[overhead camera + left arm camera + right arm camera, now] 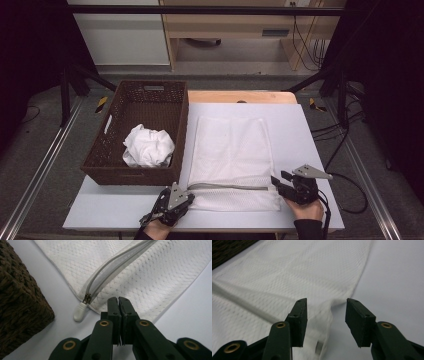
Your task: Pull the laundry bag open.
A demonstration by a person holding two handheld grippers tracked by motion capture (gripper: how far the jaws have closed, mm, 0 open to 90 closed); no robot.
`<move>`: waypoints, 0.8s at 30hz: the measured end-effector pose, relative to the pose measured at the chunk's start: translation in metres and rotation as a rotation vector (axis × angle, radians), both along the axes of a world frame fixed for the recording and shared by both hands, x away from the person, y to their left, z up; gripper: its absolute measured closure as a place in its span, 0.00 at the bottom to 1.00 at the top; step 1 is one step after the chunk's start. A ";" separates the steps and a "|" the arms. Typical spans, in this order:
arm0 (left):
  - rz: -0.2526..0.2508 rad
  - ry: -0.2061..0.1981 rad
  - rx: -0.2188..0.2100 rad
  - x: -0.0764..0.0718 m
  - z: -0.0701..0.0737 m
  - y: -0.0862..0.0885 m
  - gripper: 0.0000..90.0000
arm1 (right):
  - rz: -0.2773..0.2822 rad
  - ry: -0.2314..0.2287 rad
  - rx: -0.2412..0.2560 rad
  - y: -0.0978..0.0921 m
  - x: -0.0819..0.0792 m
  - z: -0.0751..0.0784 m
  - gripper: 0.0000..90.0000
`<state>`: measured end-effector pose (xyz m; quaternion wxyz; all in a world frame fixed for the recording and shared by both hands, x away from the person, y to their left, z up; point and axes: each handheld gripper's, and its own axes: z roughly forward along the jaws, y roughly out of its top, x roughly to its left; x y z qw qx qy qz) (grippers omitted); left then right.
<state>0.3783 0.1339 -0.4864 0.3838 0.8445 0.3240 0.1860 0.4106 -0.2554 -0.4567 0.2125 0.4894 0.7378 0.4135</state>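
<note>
A white mesh laundry bag lies flat on the pale table, its grey zipper running across near the front edge. My left gripper is at the bag's front left corner. In the left gripper view its jaws are shut just over the mesh, and the white zipper pull lies free to their left. My right gripper sits at the zipper's right end. It stands open, its jaws straddling a raised fold of the bag's edge.
A brown wicker basket stands on the left of the table against the bag, with a crumpled white cloth inside. Its corner is close to my left gripper. Bare table lies to the right of the bag.
</note>
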 end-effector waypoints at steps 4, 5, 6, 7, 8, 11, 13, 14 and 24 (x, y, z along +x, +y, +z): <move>-0.002 0.004 -0.001 0.001 0.000 0.000 0.96 | -0.038 0.005 -0.038 0.002 0.022 -0.004 0.57; -0.003 0.004 0.000 0.001 0.000 0.000 0.96 | -0.048 0.023 -0.035 0.002 0.028 -0.006 0.57; -0.003 0.003 0.000 0.001 0.000 0.000 0.96 | -0.048 0.032 -0.028 0.002 0.033 -0.008 0.57; -0.005 0.003 0.001 0.001 0.000 0.000 0.96 | -0.051 0.025 -0.035 0.002 0.038 -0.011 0.58; -0.007 0.003 0.002 0.001 0.000 0.000 0.96 | -0.057 0.037 -0.038 0.003 0.042 -0.012 0.58; -0.010 0.003 0.005 0.001 0.000 0.000 0.96 | -0.055 0.047 -0.060 0.004 0.050 -0.016 0.58; -0.013 0.002 0.006 0.002 0.000 0.000 0.96 | -0.062 0.081 -0.093 0.007 0.060 -0.023 0.62; -0.013 0.002 0.006 0.002 0.000 0.000 0.96 | -0.059 0.095 -0.093 0.008 0.061 -0.025 0.65; -0.011 -0.002 0.003 0.002 0.000 -0.002 0.96 | -0.069 0.073 -0.101 0.014 0.066 -0.028 0.99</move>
